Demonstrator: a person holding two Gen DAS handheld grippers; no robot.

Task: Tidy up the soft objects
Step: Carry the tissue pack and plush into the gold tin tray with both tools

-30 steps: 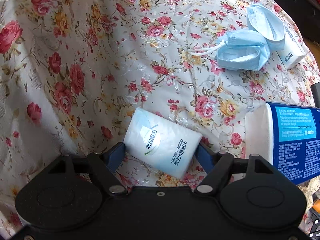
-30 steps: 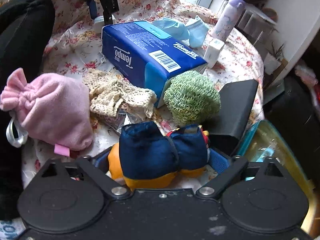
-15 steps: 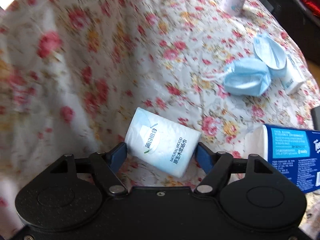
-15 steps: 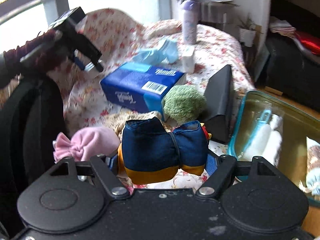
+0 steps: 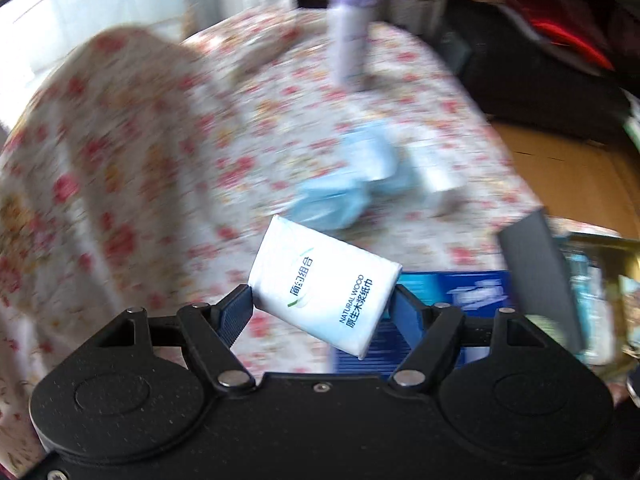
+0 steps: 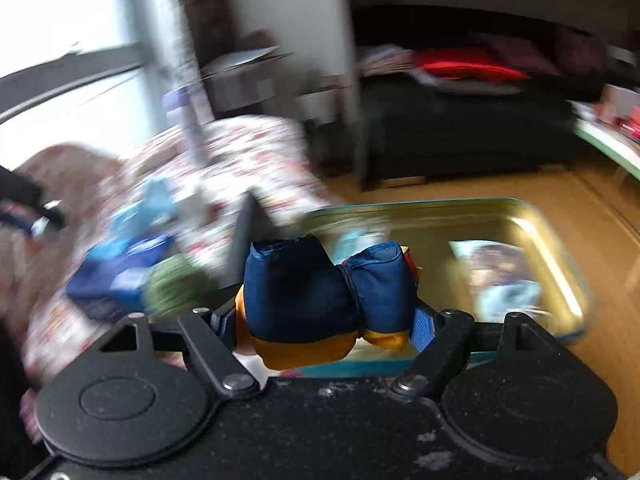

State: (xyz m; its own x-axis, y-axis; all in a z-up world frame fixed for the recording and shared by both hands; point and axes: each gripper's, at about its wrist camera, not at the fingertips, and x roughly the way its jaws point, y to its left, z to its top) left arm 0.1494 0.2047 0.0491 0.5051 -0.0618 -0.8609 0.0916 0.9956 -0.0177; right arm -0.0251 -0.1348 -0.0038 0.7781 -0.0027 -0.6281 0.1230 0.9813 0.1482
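One tissue pack (image 5: pixel 325 289) sat clamped between the blue pads of the left gripper (image 5: pixel 322 306), lifted clear of the floral cloth (image 5: pixel 132 152). Its long axis ran tilted, upper end toward the left pad and lower printed end toward the right.

One navy-and-orange soft toy (image 6: pixel 320 300) lay crosswise in the right gripper (image 6: pixel 326 322). The jaws had just been closing and pressed on it from both sides. It hung in front of one clear bin (image 6: pixel 552 240), which held blurred items I could not count.

On the cloth lay blue masks (image 5: pixel 352 184), number uncertain, beside one white box (image 5: pixel 440 180), with one purple bottle (image 5: pixel 350 32) upright beyond them. One blue tissue box (image 5: pixel 452 284), one green scrubber (image 6: pixel 176 284) and one dark slab (image 5: pixel 536 272) lay between the cloth and the bin.
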